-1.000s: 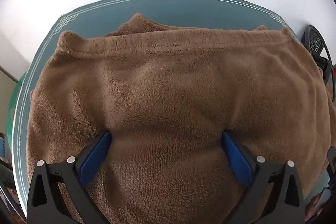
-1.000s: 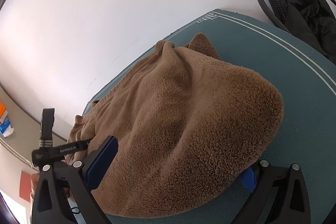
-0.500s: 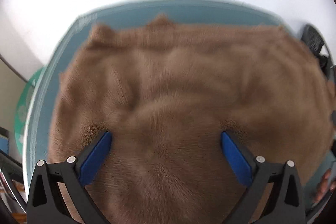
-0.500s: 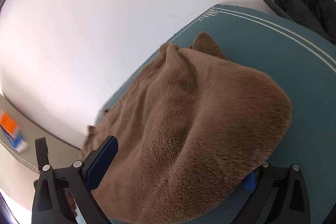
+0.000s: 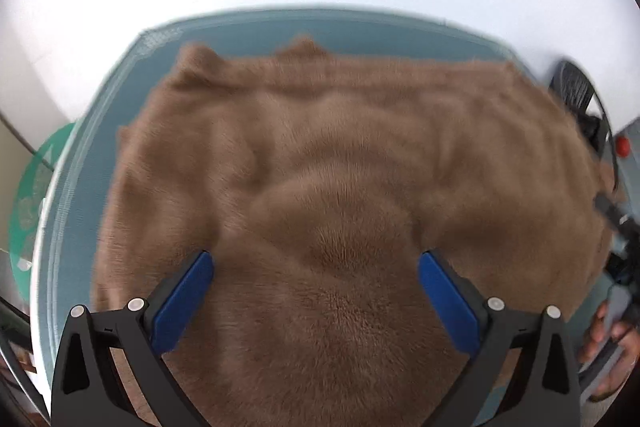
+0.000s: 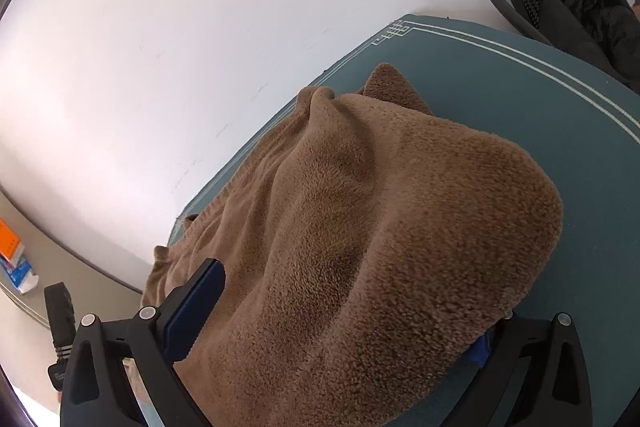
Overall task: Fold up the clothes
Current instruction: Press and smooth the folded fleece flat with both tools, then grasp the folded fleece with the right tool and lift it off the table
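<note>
Here, in the left wrist view, the left gripper (image 5: 316,267) stands with jaws spread wide over the near part of the brown fleece garment (image 5: 340,179), clamping nothing. The garment lies on the teal mat (image 5: 260,31), long axis running left to right across the view. In the right wrist view, the right gripper (image 6: 348,311) is likewise spread, straddling the garment's rounded right end (image 6: 460,211). Fabric drapes over one finger; no pinch is evident. That end lies nearest this gripper.
</note>
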The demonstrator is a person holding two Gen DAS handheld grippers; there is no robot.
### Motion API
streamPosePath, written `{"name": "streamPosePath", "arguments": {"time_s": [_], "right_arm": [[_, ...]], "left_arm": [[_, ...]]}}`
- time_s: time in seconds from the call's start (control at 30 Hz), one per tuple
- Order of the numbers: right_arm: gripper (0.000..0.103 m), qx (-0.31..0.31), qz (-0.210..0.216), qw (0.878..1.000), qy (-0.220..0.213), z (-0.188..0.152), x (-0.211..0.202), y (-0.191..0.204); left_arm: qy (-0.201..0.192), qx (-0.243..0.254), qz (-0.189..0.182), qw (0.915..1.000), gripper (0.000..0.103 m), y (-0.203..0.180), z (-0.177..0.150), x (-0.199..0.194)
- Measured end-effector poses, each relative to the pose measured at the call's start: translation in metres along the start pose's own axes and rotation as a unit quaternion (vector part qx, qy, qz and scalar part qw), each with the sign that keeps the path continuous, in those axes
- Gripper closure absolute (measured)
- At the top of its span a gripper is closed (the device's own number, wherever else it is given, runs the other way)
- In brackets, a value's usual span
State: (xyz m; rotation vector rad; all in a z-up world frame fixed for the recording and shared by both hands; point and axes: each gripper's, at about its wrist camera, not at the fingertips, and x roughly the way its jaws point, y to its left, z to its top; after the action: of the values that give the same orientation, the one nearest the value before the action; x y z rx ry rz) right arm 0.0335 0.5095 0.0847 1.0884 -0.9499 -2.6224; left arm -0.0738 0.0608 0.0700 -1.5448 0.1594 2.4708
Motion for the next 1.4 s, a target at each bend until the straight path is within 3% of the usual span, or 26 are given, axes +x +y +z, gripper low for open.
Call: {"name": "streamPosePath", "arguments": {"time_s": [0.13,0.43,0.57,0.73,0.8,1.0,1.13,1.4], "right_arm": [[0.000,-0.022,0.004,1.000,0.003,-0.003,-0.001,0.001],[0.004,0.010,-0.001,1.000,0.000,0.000,0.001,0.000],[0.039,0.027,-0.006,1.000,-0.006,0.002,-0.002,-0.006],[0.046,0.030,-0.012,0.999,-0.004,0.001,0.003,-0.010],[0.052,0.023,-0.013,1.000,-0.009,0.003,0.001,-0.005],[0.060,-0.065,-0.026,0.996,-0.059,0.017,-0.019,0.048],[0.066,-0.135,-0.031,0.987,-0.085,0.022,-0.023,0.098],[0.073,-0.213,-0.007,0.972,-0.104,0.012,-0.011,0.179]], "left_arm": [[-0.012,0.020,0.016,0.9996,0.000,-0.007,-0.002,0.005],[-0.014,-0.010,-0.021,0.9996,0.000,0.017,-0.001,-0.011],[-0.024,-0.014,-0.034,0.9990,0.000,0.025,-0.006,-0.021],[-0.013,-0.003,-0.020,0.9997,0.000,0.017,-0.015,-0.007],[-0.018,-0.003,-0.027,0.9995,0.000,0.014,-0.024,-0.021],[-0.031,-0.049,-0.073,0.9956,0.000,0.042,-0.024,-0.041],[-0.044,-0.081,-0.069,0.9933,0.000,0.069,-0.026,-0.054],[-0.046,-0.146,-0.092,0.9840,0.000,0.130,-0.045,-0.072]]}}
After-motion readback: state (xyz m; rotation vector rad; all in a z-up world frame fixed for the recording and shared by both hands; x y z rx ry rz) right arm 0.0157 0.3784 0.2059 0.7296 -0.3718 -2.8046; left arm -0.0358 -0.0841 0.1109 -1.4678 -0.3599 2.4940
